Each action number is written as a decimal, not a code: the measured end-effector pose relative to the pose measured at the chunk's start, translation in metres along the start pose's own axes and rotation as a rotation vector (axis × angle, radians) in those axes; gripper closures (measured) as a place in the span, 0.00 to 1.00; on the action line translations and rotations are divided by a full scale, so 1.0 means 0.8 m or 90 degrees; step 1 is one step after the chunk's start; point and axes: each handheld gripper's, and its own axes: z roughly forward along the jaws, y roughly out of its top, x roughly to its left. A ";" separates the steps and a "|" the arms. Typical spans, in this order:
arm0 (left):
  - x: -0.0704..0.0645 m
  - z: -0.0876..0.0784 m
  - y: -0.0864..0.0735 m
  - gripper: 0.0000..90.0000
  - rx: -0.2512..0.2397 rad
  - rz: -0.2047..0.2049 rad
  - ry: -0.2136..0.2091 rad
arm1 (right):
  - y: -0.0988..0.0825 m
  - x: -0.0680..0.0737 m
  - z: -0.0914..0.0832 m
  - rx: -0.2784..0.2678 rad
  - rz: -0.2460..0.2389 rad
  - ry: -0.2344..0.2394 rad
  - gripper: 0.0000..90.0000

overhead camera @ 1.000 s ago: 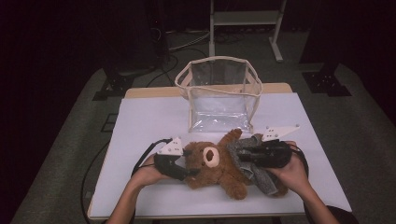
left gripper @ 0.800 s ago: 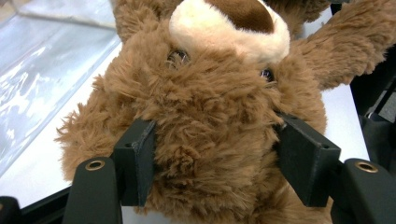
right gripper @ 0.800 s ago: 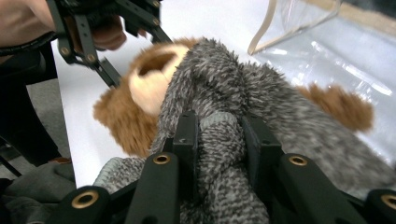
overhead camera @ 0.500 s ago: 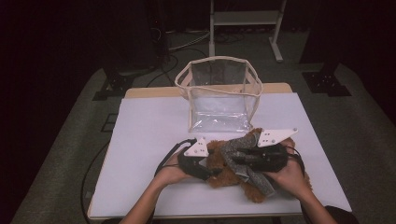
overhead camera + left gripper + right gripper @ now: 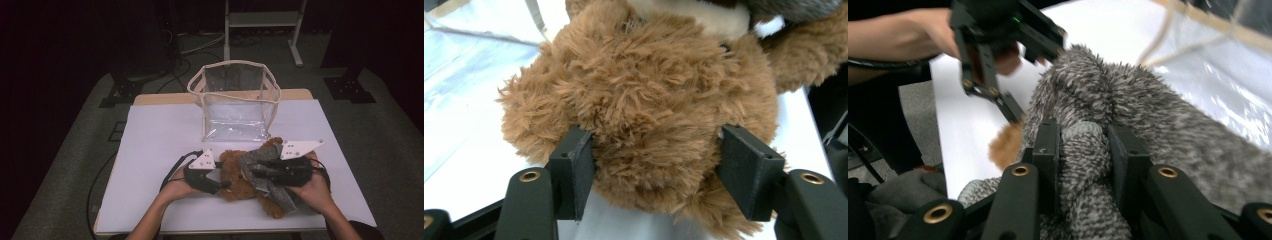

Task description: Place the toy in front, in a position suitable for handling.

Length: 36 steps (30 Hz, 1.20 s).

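Note:
A brown teddy bear (image 5: 234, 172) in a grey knitted sweater (image 5: 274, 192) lies on the white table near its front edge. My left gripper (image 5: 224, 183) comes in from the left; in the left gripper view its jaws have just been closing on the bear's furry head (image 5: 649, 100), and both pads (image 5: 574, 170) press into the fur. My right gripper (image 5: 257, 172) reaches from the right and is shut on a fold of the sweater (image 5: 1083, 150). The left gripper (image 5: 998, 75) and a patch of brown fur (image 5: 1005, 145) lie beyond that fold.
A clear plastic bag with a cream rim (image 5: 235, 102) stands open and upright just behind the bear, at the middle of the table (image 5: 160, 140). A metal stand (image 5: 260, 20) and cables are on the dark floor beyond the table.
My left gripper has moved right, up to the bear's head. The bear has turned, so that the sweater now covers its face. The right hand has stayed put.

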 end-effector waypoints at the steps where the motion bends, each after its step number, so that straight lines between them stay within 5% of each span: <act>1: 0.000 0.001 0.001 0.41 -0.003 0.000 -0.002 | 0.007 0.002 0.005 -0.003 -0.007 0.006 0.76; 7: -0.005 0.001 -0.002 0.41 0.012 0.012 -0.006 | 0.022 0.012 0.040 0.021 -0.039 0.041 0.76; 13: -0.007 0.001 0.001 0.41 0.000 0.010 -0.005 | 0.033 -0.013 0.033 0.021 0.005 0.030 0.76; 24: -0.014 -0.001 0.002 0.42 0.019 0.053 0.015 | 0.055 -0.043 0.080 0.071 0.049 0.042 0.76; 28: -0.016 -0.002 0.002 0.42 0.023 0.062 0.017 | 0.051 -0.044 0.068 0.059 0.060 0.039 0.76; 36: -0.013 -0.005 0.002 0.38 0.019 0.052 0.011 | 0.017 -0.053 -0.008 0.001 0.103 -0.015 0.76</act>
